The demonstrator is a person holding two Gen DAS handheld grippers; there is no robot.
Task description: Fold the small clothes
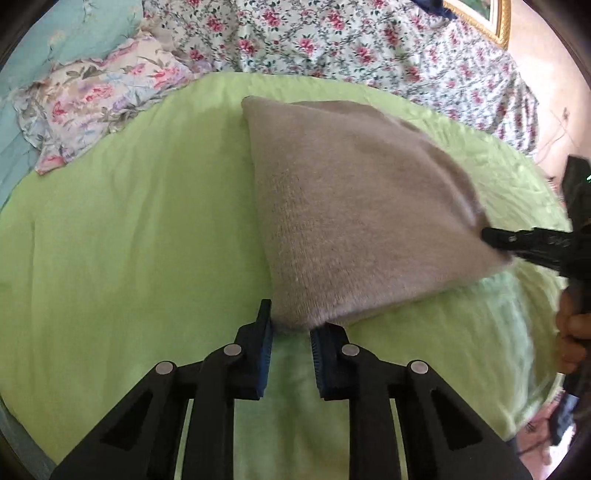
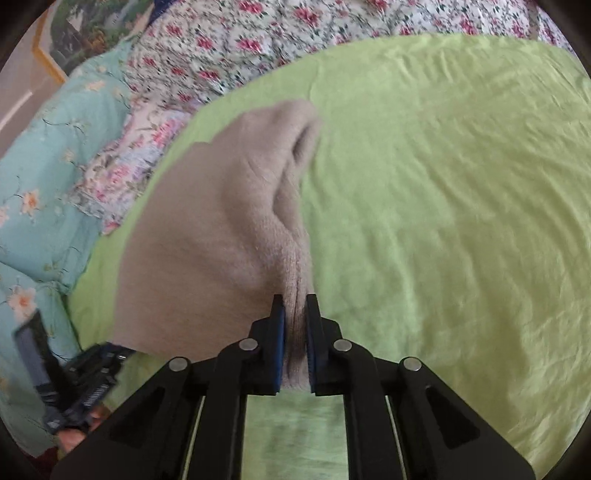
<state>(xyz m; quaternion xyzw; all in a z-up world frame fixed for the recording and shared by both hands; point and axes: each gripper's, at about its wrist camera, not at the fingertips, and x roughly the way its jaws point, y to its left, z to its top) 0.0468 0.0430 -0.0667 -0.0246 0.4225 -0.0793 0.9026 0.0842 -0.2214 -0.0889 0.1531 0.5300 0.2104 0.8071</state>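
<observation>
A beige knit garment (image 1: pixel 362 206) lies folded on the green sheet (image 1: pixel 129 258). Its right side is raised. My left gripper (image 1: pixel 291 328) has the near left corner between its fingertips, pinched only at the tips. In the right wrist view the garment (image 2: pixel 207 240) bunches into ridges between the blue pads of my right gripper (image 2: pixel 295 321), which is shut on its near right corner. The right gripper (image 1: pixel 495 236) also shows in the left wrist view, clamped on the cloth's right edge. The left gripper (image 2: pixel 110 363) sits at the lower left of the right wrist view.
A floral pillow (image 1: pixel 99 96) and a rose-print cover (image 1: pixel 332 40) lie at the far side of the bed. A teal flowered cover (image 2: pixel 44 166) is on the left. A gold picture frame (image 1: pixel 495 22) leans beyond. A person's hand (image 1: pixel 572 332) holds the right gripper.
</observation>
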